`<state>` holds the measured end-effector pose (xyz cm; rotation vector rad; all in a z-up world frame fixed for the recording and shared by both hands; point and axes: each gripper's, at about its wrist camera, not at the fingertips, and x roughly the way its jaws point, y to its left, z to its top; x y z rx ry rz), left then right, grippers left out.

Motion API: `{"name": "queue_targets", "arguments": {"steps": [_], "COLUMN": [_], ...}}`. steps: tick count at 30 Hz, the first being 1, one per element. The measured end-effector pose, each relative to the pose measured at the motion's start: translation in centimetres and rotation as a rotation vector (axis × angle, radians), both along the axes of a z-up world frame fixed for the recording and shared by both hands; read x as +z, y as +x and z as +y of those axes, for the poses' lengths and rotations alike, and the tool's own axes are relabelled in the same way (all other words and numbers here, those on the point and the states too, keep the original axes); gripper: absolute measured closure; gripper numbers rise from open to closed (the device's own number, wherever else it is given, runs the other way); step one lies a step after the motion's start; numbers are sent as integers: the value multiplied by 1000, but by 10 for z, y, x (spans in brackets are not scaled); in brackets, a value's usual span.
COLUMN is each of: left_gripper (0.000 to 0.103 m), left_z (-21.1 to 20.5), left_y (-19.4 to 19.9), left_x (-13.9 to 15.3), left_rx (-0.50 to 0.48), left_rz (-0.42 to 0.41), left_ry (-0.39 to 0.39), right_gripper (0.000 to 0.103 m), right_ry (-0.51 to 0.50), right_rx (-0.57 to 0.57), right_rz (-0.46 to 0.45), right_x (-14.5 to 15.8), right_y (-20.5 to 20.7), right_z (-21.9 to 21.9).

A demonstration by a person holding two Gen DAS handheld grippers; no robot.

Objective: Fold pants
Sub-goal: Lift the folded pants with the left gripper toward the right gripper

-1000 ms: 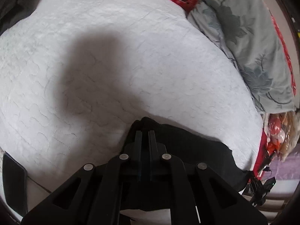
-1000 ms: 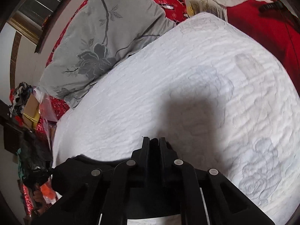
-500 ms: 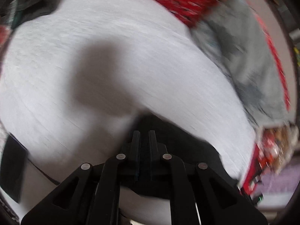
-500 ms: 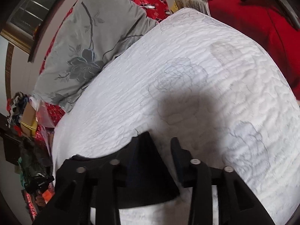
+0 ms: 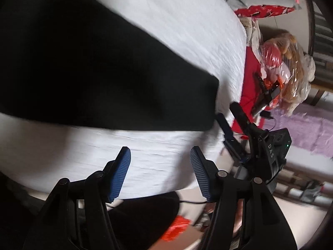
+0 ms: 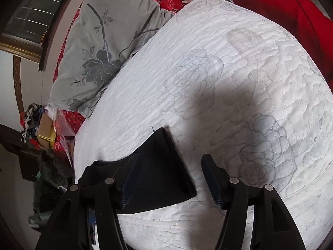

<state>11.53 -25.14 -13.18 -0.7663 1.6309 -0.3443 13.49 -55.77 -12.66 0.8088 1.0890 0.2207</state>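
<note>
The black pants lie flat on the white quilted bed, filling the upper left of the left wrist view. My left gripper is open and empty, above bare quilt just in front of the pants' edge. In the right wrist view a folded corner of the pants lies on the quilt. My right gripper is open and empty, with the corner under its left finger. The right gripper also shows in the left wrist view beside the pants' end.
A grey flowered pillow lies at the bed's far left, with red bedding behind it. Plastic-wrapped items and a purple rug lie beyond the bed edge. Clutter and a box sit at the left.
Both grippers have opened and let go of the pants. The left gripper swung round sharply, and the pants now lie spread ahead of it. The right gripper drew back slightly.
</note>
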Motion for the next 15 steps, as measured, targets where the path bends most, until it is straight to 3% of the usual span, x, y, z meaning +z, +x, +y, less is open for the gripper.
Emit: {"name": "queue_targets", "arguments": {"steps": [6, 10, 15], "left_gripper": [45, 45, 44], "left_z": [-19, -32, -47], "left_y": [-6, -11, -4], "left_x": [-30, -41, -42], "left_rx": [170, 214, 234], "left_rz": [116, 162, 162], "left_ry": [-79, -89, -74], "right_gripper": [38, 37, 36], "right_ry": [141, 216, 261], "right_rx": [26, 38, 89], "right_rz": [22, 51, 52], "right_x": [-17, -32, -37], "right_y": [7, 21, 48], "right_z": [-10, -7, 0]}}
